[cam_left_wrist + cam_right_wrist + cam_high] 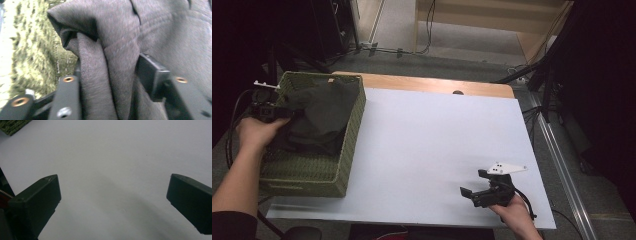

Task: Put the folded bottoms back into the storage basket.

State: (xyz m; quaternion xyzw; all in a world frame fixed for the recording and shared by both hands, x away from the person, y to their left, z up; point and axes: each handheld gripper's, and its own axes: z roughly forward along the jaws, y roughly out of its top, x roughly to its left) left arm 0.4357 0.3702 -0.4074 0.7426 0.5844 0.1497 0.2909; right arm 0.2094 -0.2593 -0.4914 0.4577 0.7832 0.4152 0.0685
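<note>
White worktop (432,145) on grey floor; dark cloth (319,117) fills the green basket (344,150), its fold between the left tool's (110,72) loosened jaws.

The dark grey cloth (120,37) looks soft, matt and finely ribbed, the green basket (347,145) coarse and woven, the white tabletop (432,145) smooth and matt, with a wooden far edge.

Left gripper (110,75) seen close up: a thick fold of dark grey cloth (112,50) runs down betw. its two black jaws. Jaws stand partly apart w/ the fold filling the gap; right pad looks to touch the fabric, but whether either presses on it can't be told, pic is blurry. Behind, at left, the green woven basket wall (37,55). Cloth bunches in creases above the jaws.
</note>
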